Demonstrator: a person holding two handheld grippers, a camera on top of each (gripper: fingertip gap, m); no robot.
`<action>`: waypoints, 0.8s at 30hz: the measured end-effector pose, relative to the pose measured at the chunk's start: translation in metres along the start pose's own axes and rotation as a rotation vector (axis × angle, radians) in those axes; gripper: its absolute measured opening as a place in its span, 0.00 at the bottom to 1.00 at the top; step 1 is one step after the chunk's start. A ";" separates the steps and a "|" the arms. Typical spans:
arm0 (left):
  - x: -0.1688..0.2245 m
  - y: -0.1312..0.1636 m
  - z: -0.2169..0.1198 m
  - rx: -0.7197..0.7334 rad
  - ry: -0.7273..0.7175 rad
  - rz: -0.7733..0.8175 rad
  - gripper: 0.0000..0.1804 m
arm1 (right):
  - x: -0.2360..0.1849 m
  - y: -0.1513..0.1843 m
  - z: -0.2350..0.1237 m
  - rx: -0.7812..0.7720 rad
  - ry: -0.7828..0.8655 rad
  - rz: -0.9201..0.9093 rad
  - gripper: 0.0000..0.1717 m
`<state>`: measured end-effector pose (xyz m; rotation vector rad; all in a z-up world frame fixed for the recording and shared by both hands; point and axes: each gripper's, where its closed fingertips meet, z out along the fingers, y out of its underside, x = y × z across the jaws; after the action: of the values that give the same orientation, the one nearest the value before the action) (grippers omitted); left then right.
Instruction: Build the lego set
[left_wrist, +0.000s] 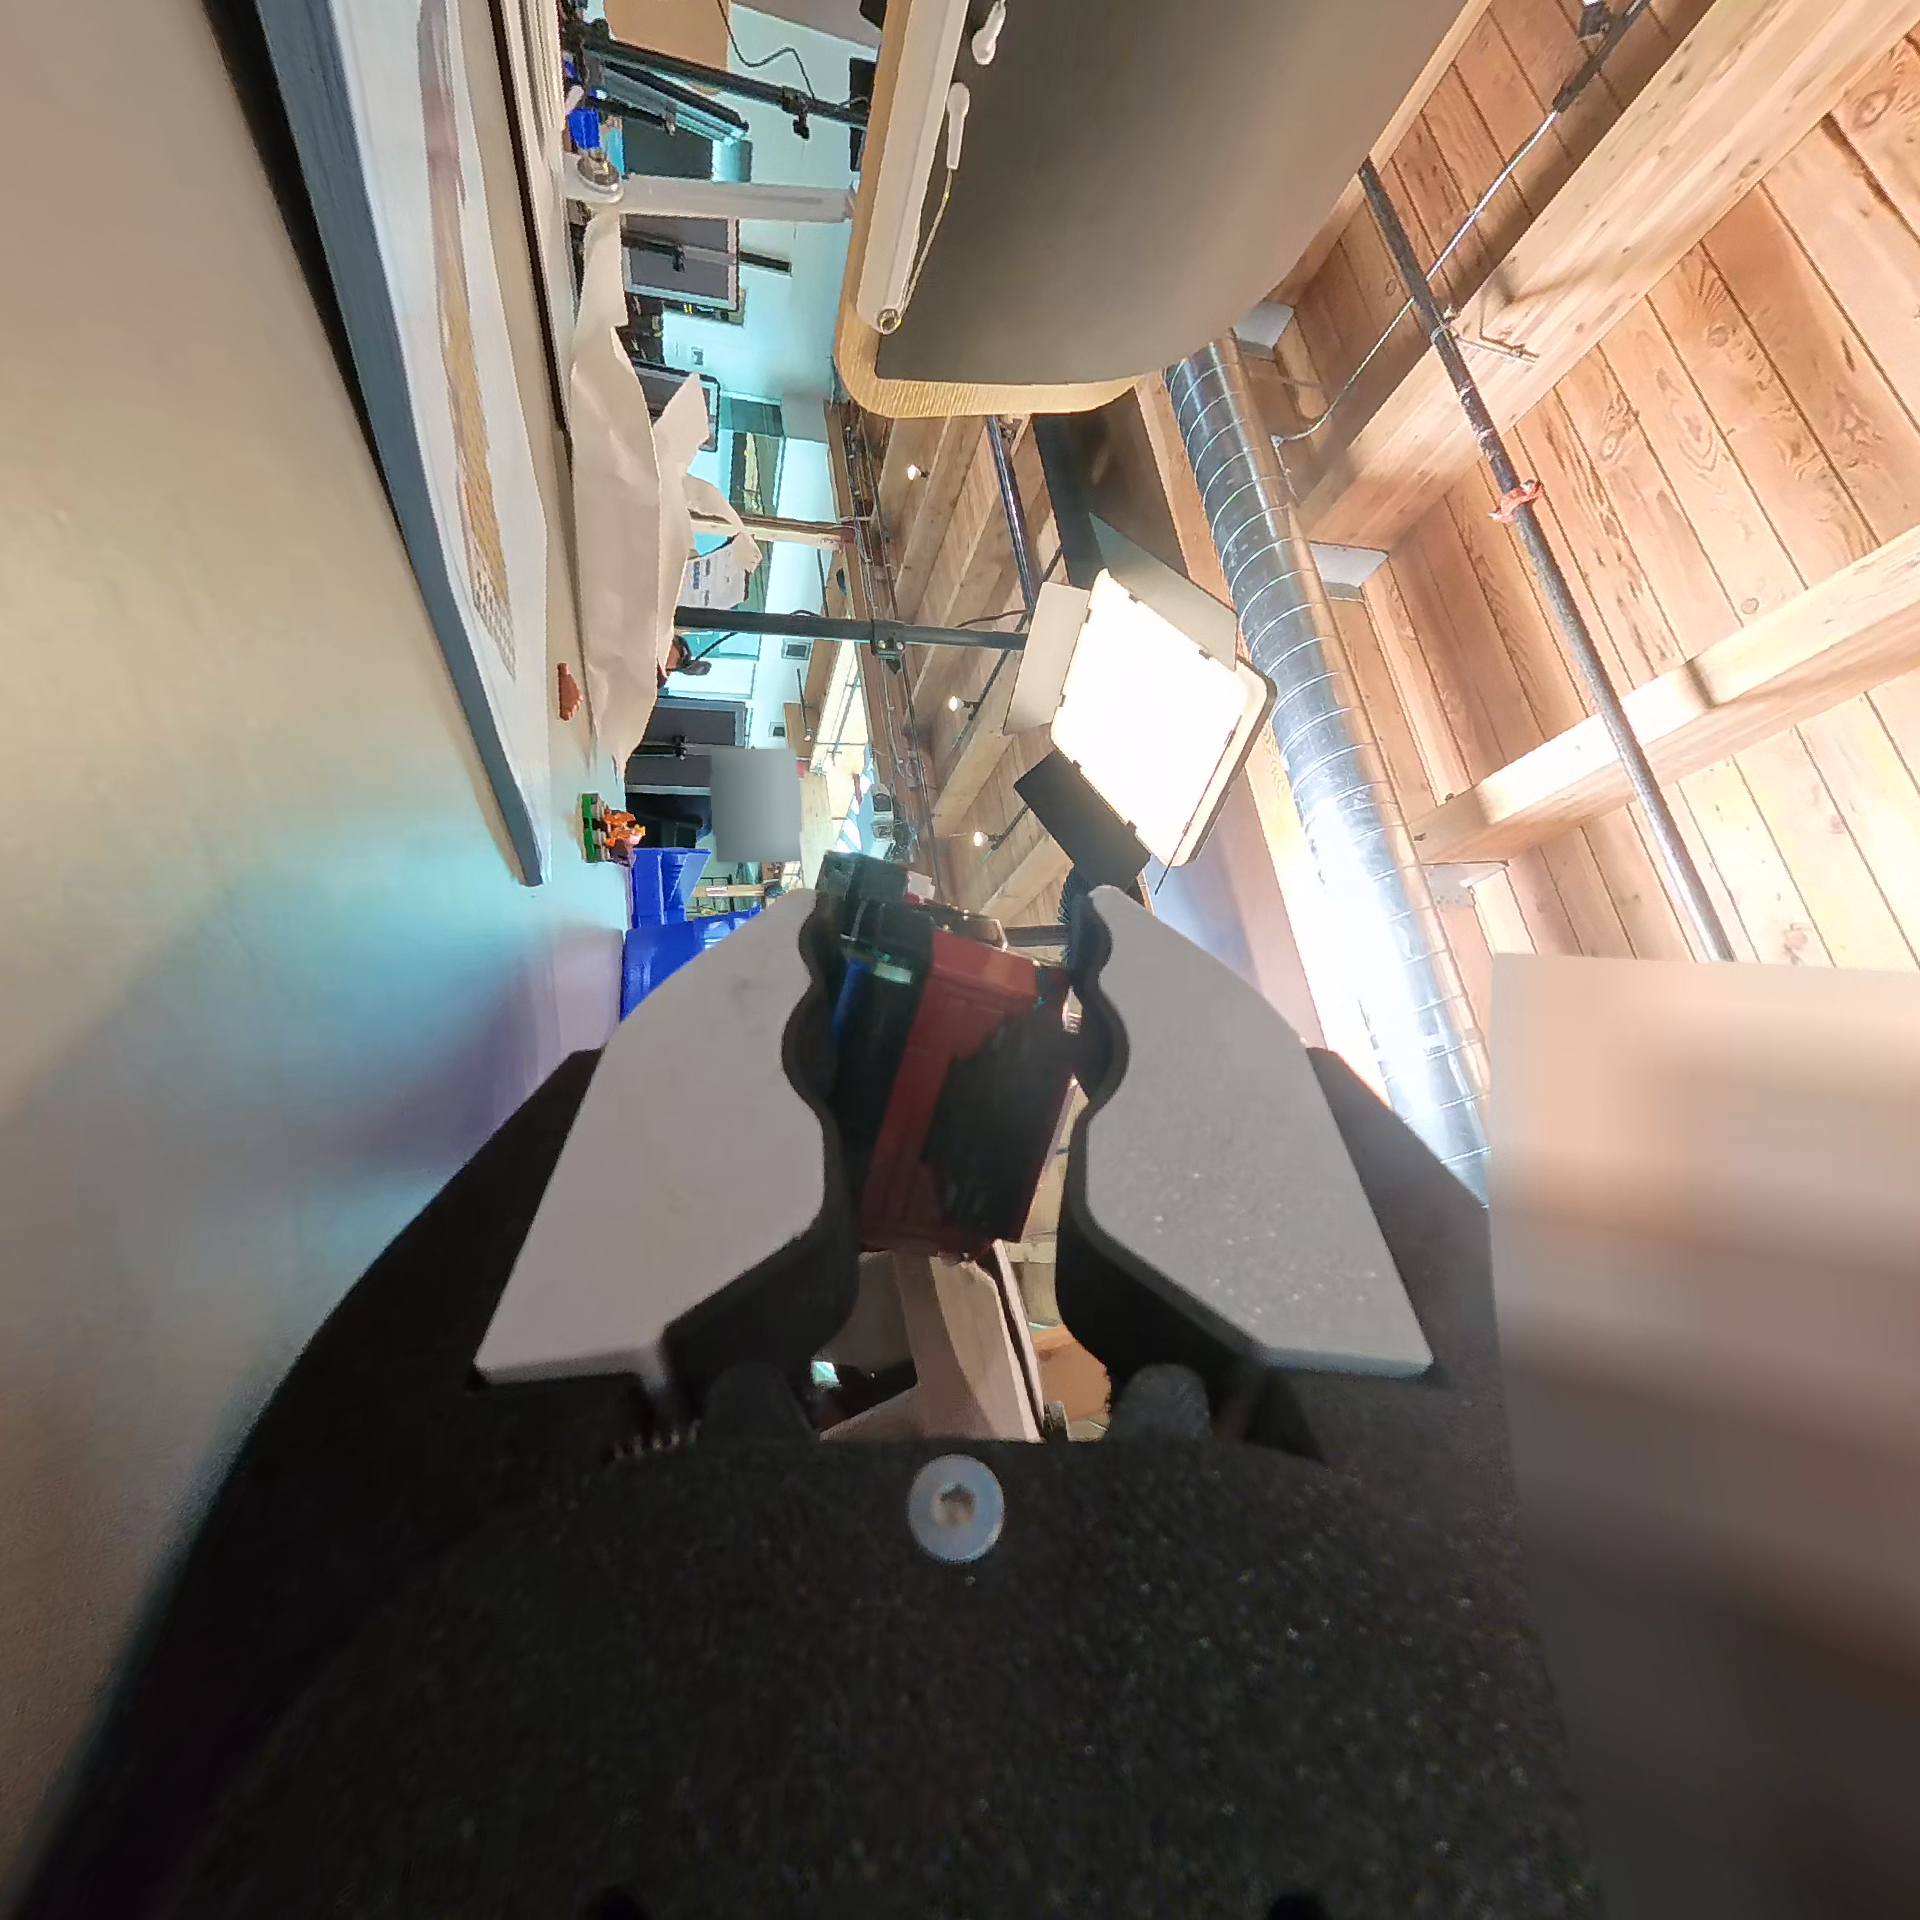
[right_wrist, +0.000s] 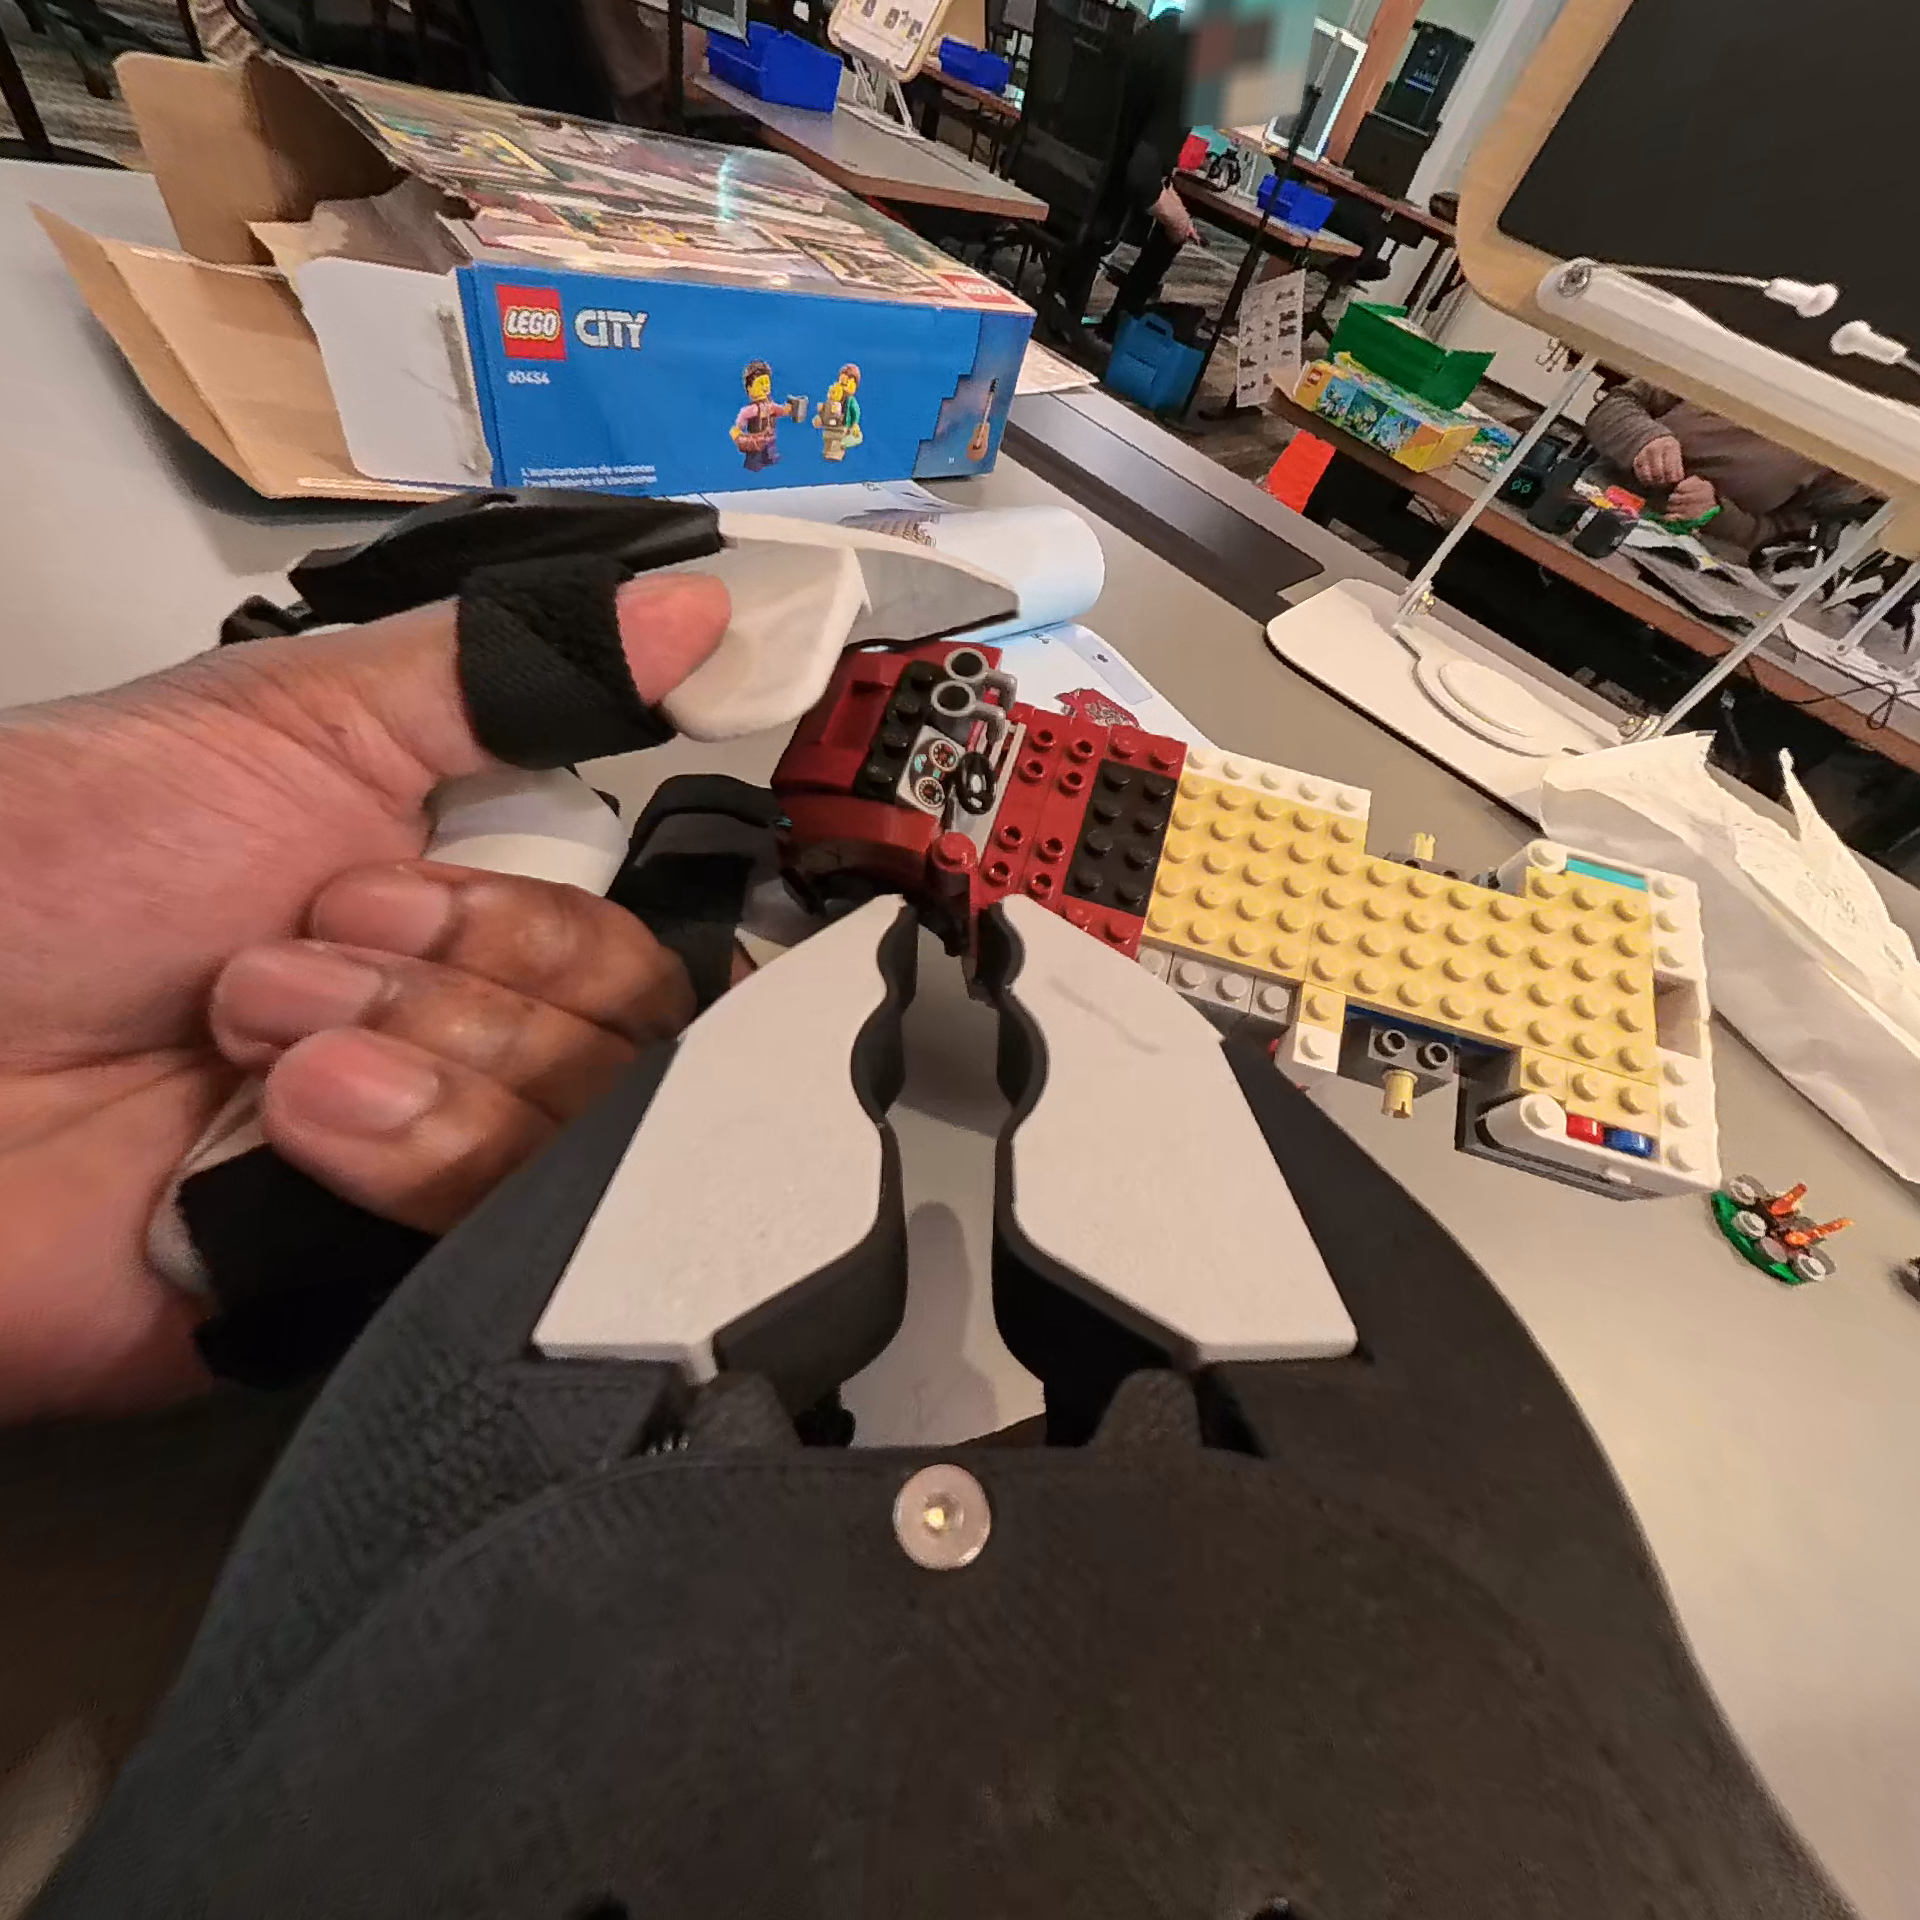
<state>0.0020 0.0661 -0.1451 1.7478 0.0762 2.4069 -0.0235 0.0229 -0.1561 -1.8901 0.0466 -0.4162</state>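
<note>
- Dark-red front of the brick vehicle (right_wrist: 935, 790) sits clamped in the left gripper (left_wrist: 951, 997), rolled sideways.
- Right gripper (right_wrist: 951, 935), narrowly parted, noses a red stud post; grasp unclear.
- Vehicle's long axis runs rightward across the table (right_wrist: 1558, 1455).

The left wrist view is rolled sideways, counter (left_wrist: 156, 727) at frame left, ceiling beams at right, very near the brick vehicle (left_wrist: 956, 1081). The right wrist view looks level and down, close on the same vehicle (right_wrist: 1143, 862) at centre.

Brick vehicle (right_wrist: 1039, 821) ahead of right claw: dark-red cab, black studs, pale-yellow bed, white rim. Box (right_wrist: 727, 384) beyond: blue. Small piece (right_wrist: 1777, 1231) far right: green, possibly orange.
</note>
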 end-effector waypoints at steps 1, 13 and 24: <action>0.000 0.000 0.000 0.002 -0.001 0.003 0.24 | 0.000 0.000 0.000 -0.003 0.008 0.003 0.07; 0.003 0.003 -0.002 0.025 0.026 0.029 0.24 | 0.000 -0.002 -0.002 0.006 0.023 0.046 0.02; 0.004 0.007 -0.001 -0.007 0.024 0.056 0.24 | 0.000 -0.005 -0.006 0.039 0.000 0.037 0.07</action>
<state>-0.0004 0.0603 -0.1406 1.7409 0.0223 2.4640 -0.0260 0.0192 -0.1497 -1.8478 0.0735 -0.3893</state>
